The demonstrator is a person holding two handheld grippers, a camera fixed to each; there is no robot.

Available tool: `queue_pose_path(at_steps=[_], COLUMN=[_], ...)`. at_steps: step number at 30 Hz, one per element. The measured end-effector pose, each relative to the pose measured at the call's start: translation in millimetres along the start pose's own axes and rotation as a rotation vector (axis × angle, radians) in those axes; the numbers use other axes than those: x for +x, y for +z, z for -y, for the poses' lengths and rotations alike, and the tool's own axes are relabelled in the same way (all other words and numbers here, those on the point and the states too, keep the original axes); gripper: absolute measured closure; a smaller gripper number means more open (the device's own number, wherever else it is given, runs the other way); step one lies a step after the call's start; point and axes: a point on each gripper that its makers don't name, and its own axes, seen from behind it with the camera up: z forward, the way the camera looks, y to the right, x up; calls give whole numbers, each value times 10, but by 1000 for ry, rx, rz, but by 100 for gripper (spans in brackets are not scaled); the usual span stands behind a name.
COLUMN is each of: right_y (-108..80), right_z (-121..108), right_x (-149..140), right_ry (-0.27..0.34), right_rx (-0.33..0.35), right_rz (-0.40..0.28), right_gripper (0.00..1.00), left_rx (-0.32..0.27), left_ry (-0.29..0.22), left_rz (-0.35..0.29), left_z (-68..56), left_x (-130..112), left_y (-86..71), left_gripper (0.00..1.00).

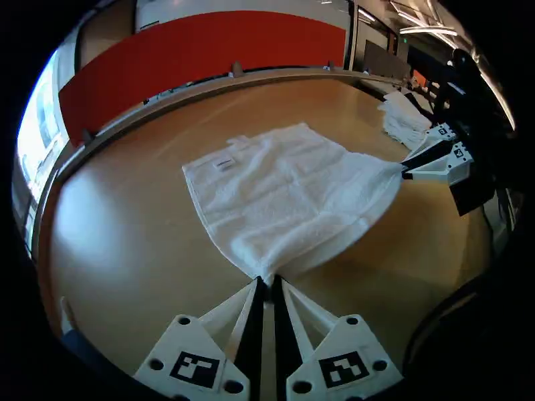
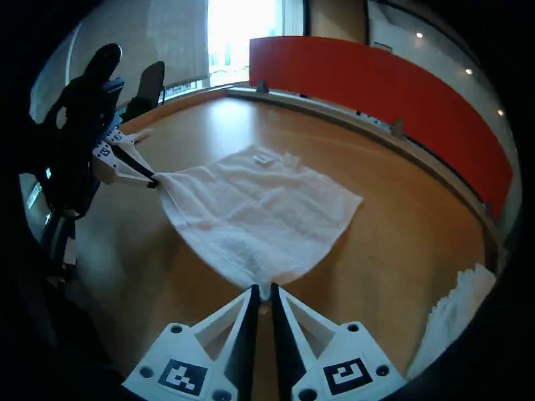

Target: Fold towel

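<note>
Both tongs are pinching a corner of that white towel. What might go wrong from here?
The left tongs and right tongs each grip only the very tip of a towel corner, so one could slip free when lifted. The pile of white cloths lies close by the right tongs and might get knocked.

The right gripper (image 2: 264, 291) has its two fingers pressed together on one corner of the towel (image 2: 257, 214), which spreads out ahead of it on the wooden table (image 2: 401, 227). Ahead to its left, the left gripper (image 2: 152, 179) pinches another corner. Close on its right lies a pile of white cloth (image 2: 455, 307).
</note>
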Motion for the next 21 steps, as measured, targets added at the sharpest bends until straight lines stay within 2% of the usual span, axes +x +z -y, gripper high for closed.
queue_pose_path(at_steps=[9,21], right_y=[-243,-517], right_z=[10,22], right_x=[293,442], right_ry=[-14,-13], right_rx=[-2,-16], right_rz=[-50,-73], right_gripper=[87,87], left_rx=[13,-6], left_ry=[-12,2], left_rz=[-36,-56], left_z=[21,-120], left_x=[189,335], left_y=[-281,-584], left_gripper=[90,91])
